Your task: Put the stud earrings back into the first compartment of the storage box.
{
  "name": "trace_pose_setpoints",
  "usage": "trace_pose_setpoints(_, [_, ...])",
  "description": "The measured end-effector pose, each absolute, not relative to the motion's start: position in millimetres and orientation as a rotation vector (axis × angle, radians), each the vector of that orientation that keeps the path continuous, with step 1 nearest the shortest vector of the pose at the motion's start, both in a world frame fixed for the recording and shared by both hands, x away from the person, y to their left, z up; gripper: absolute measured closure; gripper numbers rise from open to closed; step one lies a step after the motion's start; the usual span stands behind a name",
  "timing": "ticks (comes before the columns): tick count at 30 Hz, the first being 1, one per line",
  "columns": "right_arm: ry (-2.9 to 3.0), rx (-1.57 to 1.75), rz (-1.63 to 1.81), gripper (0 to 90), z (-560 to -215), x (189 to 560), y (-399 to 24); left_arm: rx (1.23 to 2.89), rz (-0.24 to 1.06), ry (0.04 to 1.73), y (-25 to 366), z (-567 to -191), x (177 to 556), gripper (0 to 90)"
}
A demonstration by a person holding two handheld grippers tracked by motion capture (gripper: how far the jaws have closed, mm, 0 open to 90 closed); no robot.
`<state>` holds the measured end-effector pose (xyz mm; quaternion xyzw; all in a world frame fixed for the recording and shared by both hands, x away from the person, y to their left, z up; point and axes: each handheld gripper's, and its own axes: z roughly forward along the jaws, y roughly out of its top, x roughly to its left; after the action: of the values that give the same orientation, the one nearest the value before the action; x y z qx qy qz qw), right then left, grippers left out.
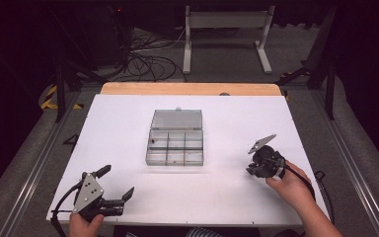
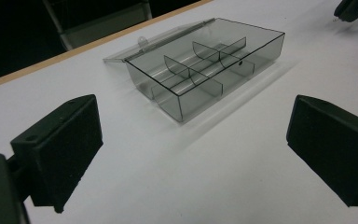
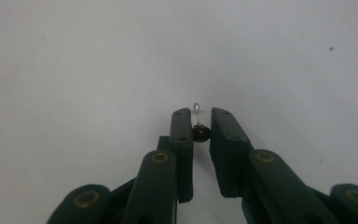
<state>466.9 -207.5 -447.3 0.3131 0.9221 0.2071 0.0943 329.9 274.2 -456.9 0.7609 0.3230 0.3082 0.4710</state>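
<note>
Both hands (image 1: 290, 183) low, near table (image 1: 227, 192)

Small part (image 3: 200, 132) with a dark round head and a thin clear, silvery tip, pinched between the closed pads of the right tool (image 3: 200, 122), tip pointing away from the hand, just above the white bench (image 3: 74, 70).

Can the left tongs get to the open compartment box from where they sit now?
Probably yes. The left tongs stand open near the table's front edge, and bare white table lies between them and the box. The right tongs, shut on a small screw, stay off to the side.
</note>
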Motion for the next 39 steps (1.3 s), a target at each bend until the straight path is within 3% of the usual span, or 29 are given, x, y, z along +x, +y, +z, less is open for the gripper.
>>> trace_pose_setpoints(24, [2.638,0.822,0.976,79.7,-389.6,473.2,-177.1,1.864,0.754,0.79,274.5,-457.1,330.3,3.8])
trace_pose_setpoints(39, [2.608,0.752,1.122,79.6,-373.6,485.4,-146.0,1.862,0.749,0.793,275.1,-457.1,330.3,3.8])
